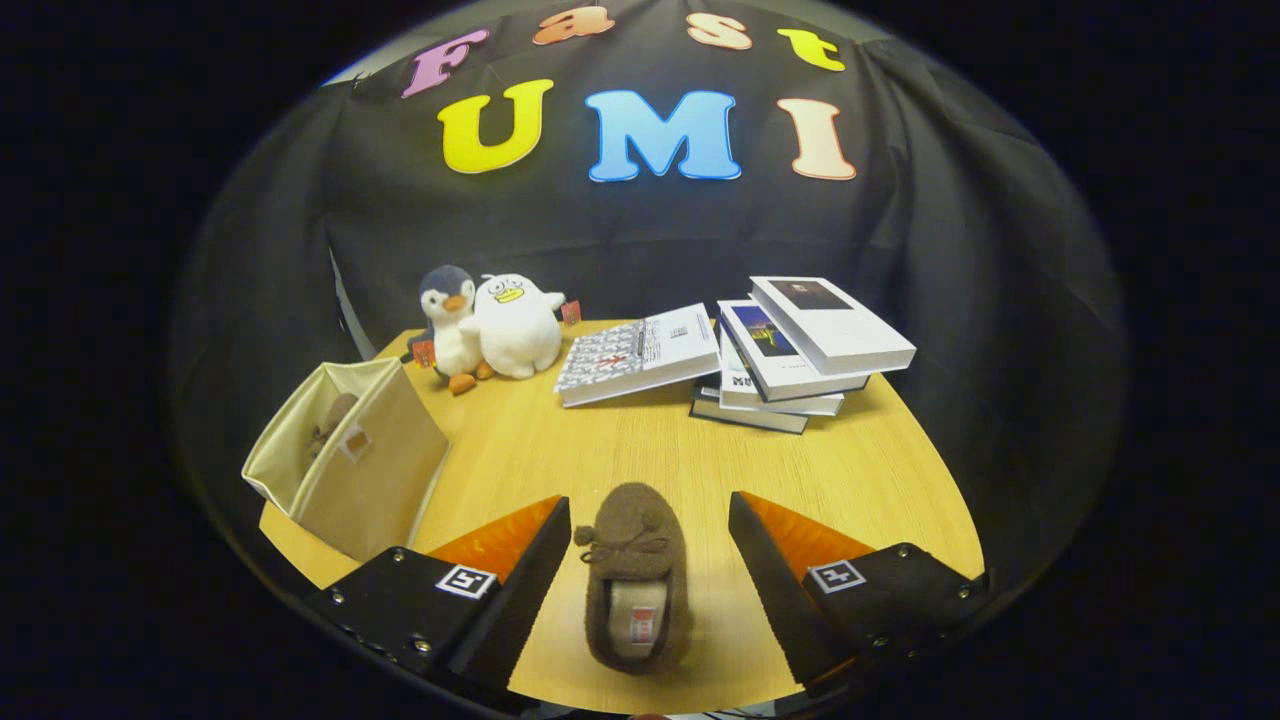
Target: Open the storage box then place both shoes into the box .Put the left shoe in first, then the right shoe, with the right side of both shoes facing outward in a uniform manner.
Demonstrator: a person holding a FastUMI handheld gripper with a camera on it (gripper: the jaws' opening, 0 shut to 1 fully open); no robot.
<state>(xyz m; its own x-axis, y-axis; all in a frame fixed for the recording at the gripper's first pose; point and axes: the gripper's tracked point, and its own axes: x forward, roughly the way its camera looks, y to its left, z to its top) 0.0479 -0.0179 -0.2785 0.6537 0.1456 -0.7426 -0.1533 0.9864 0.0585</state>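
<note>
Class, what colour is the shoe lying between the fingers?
Brown, seen best in the gripper view: the shoe lies between the open hand-held gripper.

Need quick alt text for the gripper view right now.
An open claw straddles a brown slipper lying on the wooden table, neither finger touching it. Ahead to the left sits an open beige storage box; beyond are two plush toys and stacked books.
</note>
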